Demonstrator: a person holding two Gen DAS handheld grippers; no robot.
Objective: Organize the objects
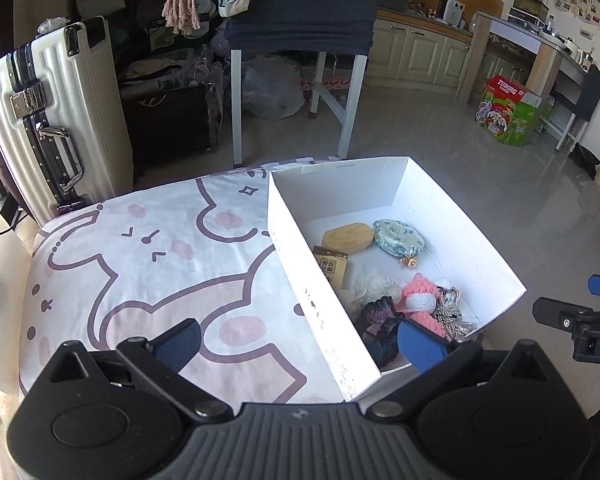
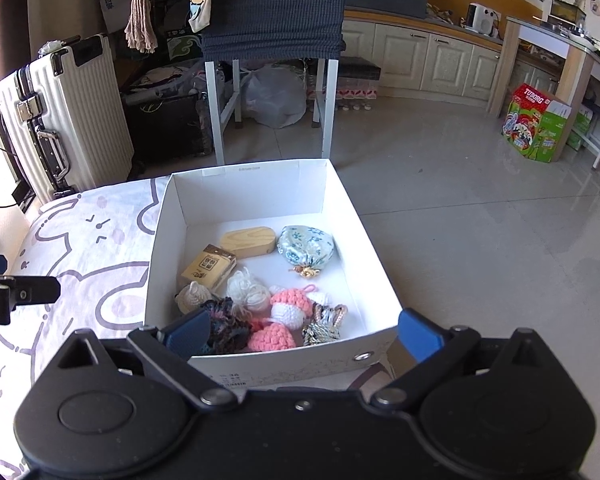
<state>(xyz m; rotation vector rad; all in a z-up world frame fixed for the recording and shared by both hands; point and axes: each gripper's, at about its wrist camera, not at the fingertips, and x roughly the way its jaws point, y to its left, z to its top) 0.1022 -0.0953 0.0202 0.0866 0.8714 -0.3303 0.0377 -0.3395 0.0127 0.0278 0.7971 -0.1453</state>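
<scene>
A white cardboard box sits on a cartoon-print cloth. It holds a wooden block, a blue floral pouch, a small tan packet, white yarn, a pink crocheted mushroom, a pink heart, a dark knitted piece and a metallic knot. My left gripper is open and straddles the box's left wall, gripping nothing. My right gripper is open over the box's near wall, its left finger above the dark knitted piece.
A cream hard-shell suitcase stands beyond the cloth on the left. Behind the box is a chair with white legs. Grey tiled floor spreads to the right, with a green carton near the cabinets.
</scene>
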